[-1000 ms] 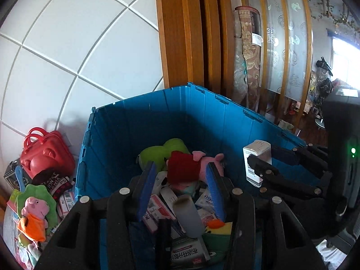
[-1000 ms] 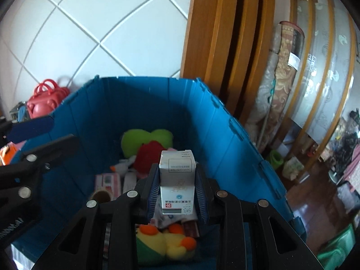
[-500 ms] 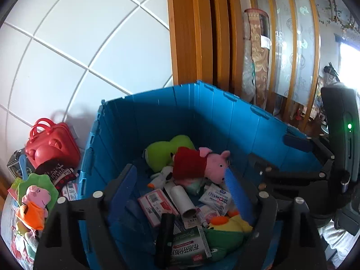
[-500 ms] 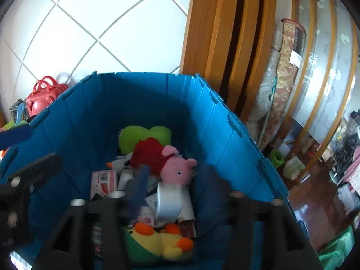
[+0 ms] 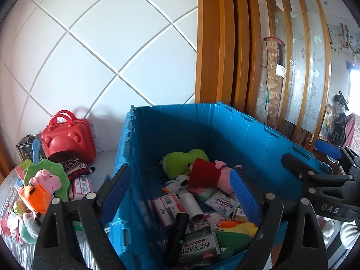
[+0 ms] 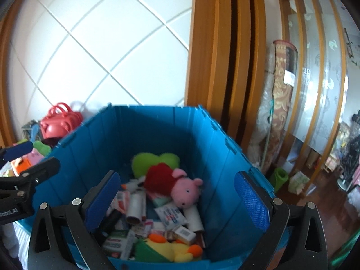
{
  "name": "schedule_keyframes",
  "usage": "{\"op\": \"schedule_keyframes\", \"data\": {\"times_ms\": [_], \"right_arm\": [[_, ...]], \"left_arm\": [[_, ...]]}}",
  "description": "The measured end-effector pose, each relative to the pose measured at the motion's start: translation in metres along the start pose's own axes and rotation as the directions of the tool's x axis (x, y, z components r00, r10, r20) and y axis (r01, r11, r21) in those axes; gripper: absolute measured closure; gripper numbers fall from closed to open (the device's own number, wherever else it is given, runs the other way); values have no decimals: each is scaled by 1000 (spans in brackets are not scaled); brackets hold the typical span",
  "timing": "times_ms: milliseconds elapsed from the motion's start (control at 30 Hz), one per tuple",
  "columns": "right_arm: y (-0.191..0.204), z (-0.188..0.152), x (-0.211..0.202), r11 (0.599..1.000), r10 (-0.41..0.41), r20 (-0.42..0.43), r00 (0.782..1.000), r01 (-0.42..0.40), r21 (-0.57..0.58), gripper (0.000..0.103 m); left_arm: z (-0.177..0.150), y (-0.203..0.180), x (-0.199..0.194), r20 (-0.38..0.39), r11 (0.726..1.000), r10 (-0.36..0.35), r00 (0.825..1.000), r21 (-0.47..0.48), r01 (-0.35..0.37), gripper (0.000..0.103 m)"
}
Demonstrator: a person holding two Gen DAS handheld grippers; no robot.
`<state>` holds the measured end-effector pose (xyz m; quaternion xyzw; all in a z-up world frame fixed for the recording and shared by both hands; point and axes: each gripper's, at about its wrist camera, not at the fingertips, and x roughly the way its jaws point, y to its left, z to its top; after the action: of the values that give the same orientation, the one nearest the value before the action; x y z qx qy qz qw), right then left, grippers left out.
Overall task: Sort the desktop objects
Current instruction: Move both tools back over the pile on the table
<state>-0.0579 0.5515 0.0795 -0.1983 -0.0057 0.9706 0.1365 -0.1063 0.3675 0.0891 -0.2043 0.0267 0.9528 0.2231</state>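
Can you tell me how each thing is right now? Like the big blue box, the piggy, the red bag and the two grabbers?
blue bin: lid-less, partly filled with toys and boxes.
pink pig plush: lying on the pile inside the bin.
red toy case: closed, outside the bin, by the wall.
left gripper: fingers opening, nothing between them.
right gripper: fingers opening, nothing between them.

blue crate point(image 6: 198, 148) ribbed matt plastic, pig toy point(image 6: 184, 189) soft plush cloth, red case point(image 5: 67, 141) glossy plastic, door frame point(image 6: 225, 56) smooth wood.
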Motion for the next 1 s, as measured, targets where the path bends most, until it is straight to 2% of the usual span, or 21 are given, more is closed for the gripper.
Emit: {"op": "schedule_keyframes", "data": {"times_ms": [167, 333, 533, 700, 767, 867, 1000], "right_arm": [[24, 4, -16, 996, 82, 96, 992, -84, 17, 0], [67, 11, -21, 990, 143, 119, 983, -143, -10, 0], [130, 15, -23, 970, 243, 115, 963, -245, 3, 0], [188, 17, -25, 955, 293, 102, 951, -296, 18, 0], [217, 18, -24, 949, 312, 93, 946, -315, 20, 0], [261, 17, -23, 942, 335, 75, 939, -336, -6, 0], [316, 10, -12, 933, 359, 38, 933, -357, -45, 0]], "left_arm": [[-4, 30, -21, 68, 997, 60, 996, -48, -57, 13], [-9, 78, -35, 61, 984, 147, 987, -106, -140, 12], [-26, 166, -65, 37, 947, 291, 956, -150, -283, 12], [-50, 262, -96, -13, 898, 408, 913, -173, -404, 12], [-61, 299, -107, -39, 874, 456, 889, -168, -456, 12], [-84, 366, -129, -85, 824, 534, 841, -170, -540, 12], [-114, 445, -155, -157, 769, 587, 794, -196, -608, 12]]}}
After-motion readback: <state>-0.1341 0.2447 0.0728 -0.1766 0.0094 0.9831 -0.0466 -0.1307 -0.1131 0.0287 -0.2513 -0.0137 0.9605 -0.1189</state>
